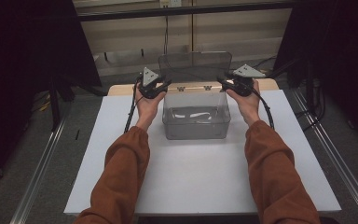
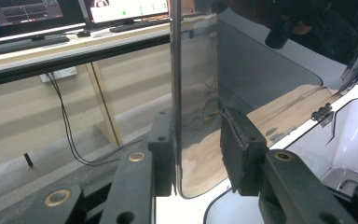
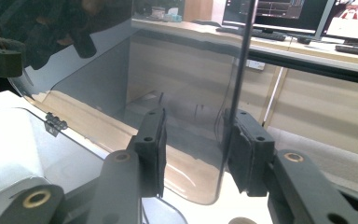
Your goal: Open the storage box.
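Observation:
A clear plastic box (image 1: 196, 116) stands at the back middle of the white table (image 1: 191, 182). Its smoky hinged lid (image 1: 195, 65) stands upright behind it. My left gripper (image 1: 165, 84) is at the lid's left edge and my right gripper (image 1: 223, 81) at its right edge. In the left gripper view the lid (image 2: 261, 70) has its edge between the jaws of the left gripper (image 2: 196, 140), against the left pad, with a wide gap to the right pad. In the right gripper view the right gripper (image 3: 196, 135) straddles the lid (image 3: 182, 70) edge, which lies near the right pad. Both are open.
Small metal hinges (image 1: 182, 87) join lid and box; one hinge (image 2: 323, 113) is seen close up. A wooden strip (image 1: 121, 88) runs along the table's back edge. Beyond it is a desk with monitors (image 2: 126, 9) and cables. Metal rails (image 1: 42, 163) flank the table on the floor.

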A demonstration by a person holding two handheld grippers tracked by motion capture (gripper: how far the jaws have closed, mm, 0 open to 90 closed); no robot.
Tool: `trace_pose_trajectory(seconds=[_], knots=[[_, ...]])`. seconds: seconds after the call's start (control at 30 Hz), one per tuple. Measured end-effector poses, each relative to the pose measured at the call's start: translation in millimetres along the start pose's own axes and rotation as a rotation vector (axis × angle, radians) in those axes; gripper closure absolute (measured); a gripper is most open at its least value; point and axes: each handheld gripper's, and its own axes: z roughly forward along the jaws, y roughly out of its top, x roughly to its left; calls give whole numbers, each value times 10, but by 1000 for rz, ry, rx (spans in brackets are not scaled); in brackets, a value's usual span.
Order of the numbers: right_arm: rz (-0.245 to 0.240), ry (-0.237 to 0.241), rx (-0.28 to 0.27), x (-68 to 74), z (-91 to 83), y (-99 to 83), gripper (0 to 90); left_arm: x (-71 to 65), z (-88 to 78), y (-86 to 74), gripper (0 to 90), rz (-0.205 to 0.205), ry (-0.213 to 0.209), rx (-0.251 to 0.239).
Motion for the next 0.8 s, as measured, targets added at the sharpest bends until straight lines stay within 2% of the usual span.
trace_pose_trajectory(seconds=[0.13,0.43,0.63,0.8], knots=[[8,4,7,11,36,-39,599,7,0,-1,671,11,0,4],[38,-8,22,-26,72,-103,581,24,29,-1,676,8,4,3],[26,1,29,-18,94,-131,615,30,38,-15,679,3,6,6],[31,2,29,-20,107,-136,629,50,62,-64,693,5,5,32]])
